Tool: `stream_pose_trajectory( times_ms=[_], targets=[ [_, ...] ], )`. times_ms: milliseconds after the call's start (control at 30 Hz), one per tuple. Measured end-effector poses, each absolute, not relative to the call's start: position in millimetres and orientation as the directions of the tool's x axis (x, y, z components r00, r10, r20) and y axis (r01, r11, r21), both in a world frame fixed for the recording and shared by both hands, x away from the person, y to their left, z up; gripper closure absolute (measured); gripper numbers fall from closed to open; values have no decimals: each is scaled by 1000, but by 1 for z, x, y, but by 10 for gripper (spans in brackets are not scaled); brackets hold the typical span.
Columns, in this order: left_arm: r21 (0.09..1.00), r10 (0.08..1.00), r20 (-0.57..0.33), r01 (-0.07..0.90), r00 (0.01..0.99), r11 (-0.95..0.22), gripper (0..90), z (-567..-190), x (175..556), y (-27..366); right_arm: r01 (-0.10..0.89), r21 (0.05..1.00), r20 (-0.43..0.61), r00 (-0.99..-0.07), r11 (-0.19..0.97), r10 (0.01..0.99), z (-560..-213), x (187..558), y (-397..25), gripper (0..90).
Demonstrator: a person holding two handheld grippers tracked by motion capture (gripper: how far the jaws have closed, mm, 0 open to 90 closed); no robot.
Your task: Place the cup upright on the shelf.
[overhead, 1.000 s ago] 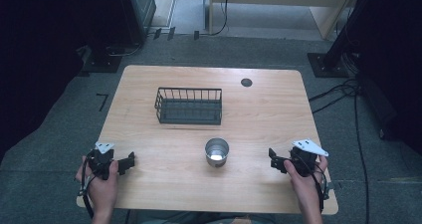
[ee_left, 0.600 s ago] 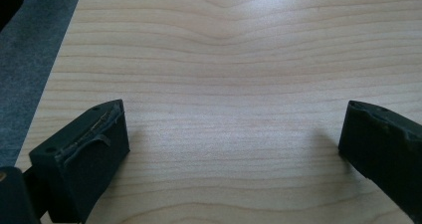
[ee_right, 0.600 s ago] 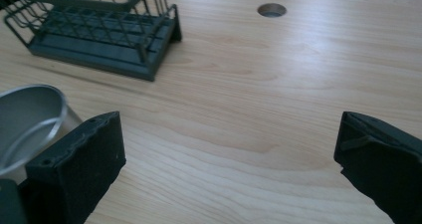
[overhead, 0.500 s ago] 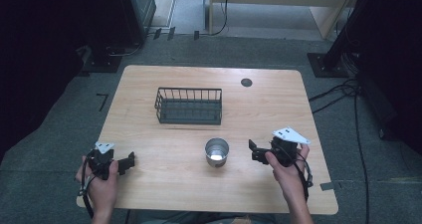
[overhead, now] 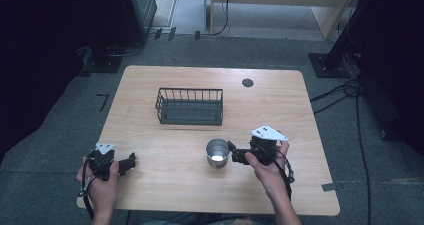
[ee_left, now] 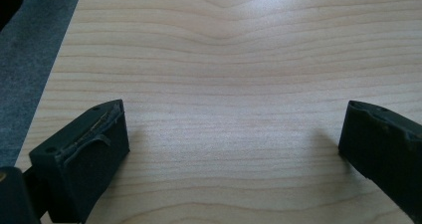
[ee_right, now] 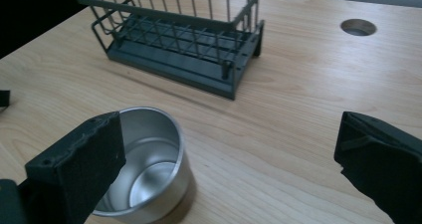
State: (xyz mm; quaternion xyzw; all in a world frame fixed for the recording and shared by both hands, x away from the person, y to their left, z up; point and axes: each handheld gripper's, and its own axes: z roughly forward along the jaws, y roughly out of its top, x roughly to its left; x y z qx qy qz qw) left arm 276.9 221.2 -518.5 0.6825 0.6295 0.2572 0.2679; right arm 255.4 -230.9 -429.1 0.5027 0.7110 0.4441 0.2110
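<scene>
A small shiny metal cup (overhead: 217,152) stands upright near the middle front of the wooden table (overhead: 150,185). Behind it sits a dark wire basket (overhead: 190,106) with nothing in it. My right gripper (overhead: 234,153) is open just to the right of the cup, its jaws pointing left at it. In the right gripper view the cup (ee_right: 149,169) lies by the left jaw and the basket (ee_right: 184,40) stands farther off. My left gripper (overhead: 131,163) rests open at the table's front left over bare wood (ee_left: 224,109).
A round cable hole (overhead: 247,82) is set in the table's back right. Grey carpet (overhead: 60,115) surrounds the table, with cables (overhead: 345,92) on the floor to the right and dark equipment stands behind.
My right gripper has moved left from the table's right side up to the cup. The left gripper has stayed put.
</scene>
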Motion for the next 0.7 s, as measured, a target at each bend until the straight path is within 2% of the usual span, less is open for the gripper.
stream_pose_trajectory(
  times_ms=[467, 700],
  targets=[
    [689, 997, 14, 722, 75, -64, 0, -518, 277, 221, 536, 828, 149, -494, 164, 857, -442, 254, -181, 0],
    [690, 997, 14, 721, 75, -64, 0, -519, 277, 221, 559, 814, 162, -477, 156, 864, -456, 256, -173, 0]
  ],
)
